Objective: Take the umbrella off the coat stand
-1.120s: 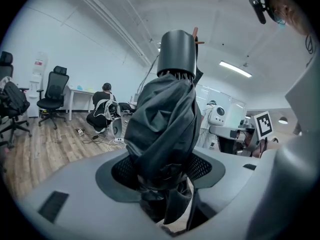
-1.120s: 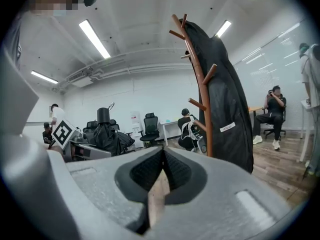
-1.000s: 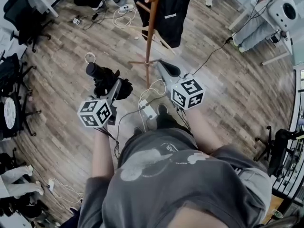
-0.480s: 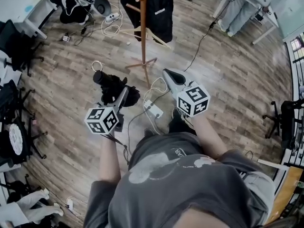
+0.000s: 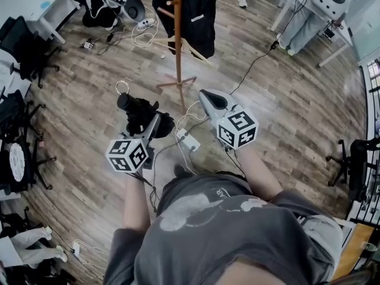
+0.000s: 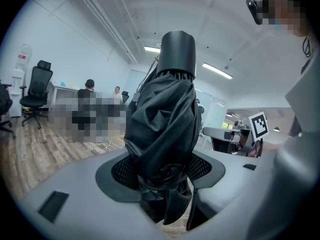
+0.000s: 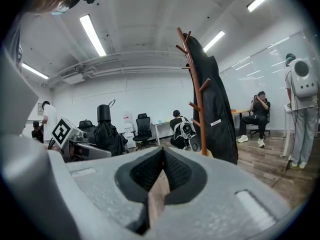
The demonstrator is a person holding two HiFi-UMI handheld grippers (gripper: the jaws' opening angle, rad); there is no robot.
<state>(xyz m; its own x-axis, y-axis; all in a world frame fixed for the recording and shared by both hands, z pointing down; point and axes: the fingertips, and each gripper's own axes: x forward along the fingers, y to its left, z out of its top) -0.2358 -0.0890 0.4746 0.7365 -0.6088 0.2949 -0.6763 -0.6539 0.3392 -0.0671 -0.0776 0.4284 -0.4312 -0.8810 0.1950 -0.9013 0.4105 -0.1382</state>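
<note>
A folded black umbrella (image 5: 139, 111) with a ring loop at its handle end is clamped in my left gripper (image 5: 153, 123), well off the wooden coat stand (image 5: 177, 34). In the left gripper view the umbrella's bunched fabric (image 6: 167, 134) fills the space between the pads of that gripper (image 6: 160, 170), its black cap pointing up. My right gripper (image 5: 206, 95) is shut with nothing in it, beside the left one. The right gripper view shows its pads (image 7: 175, 173) meeting, the coat stand (image 7: 195, 84) ahead, and the umbrella (image 7: 106, 131) at left.
A black coat (image 5: 199, 10) hangs on the stand. White cables and a power strip (image 5: 189, 139) lie on the wooden floor by my feet. Office chairs (image 5: 24, 40) stand at left; people sit and stand at the room's far side (image 7: 260, 111).
Both grippers, the left still holding the umbrella, have drawn back a little from the coat stand. The grip has not changed.
</note>
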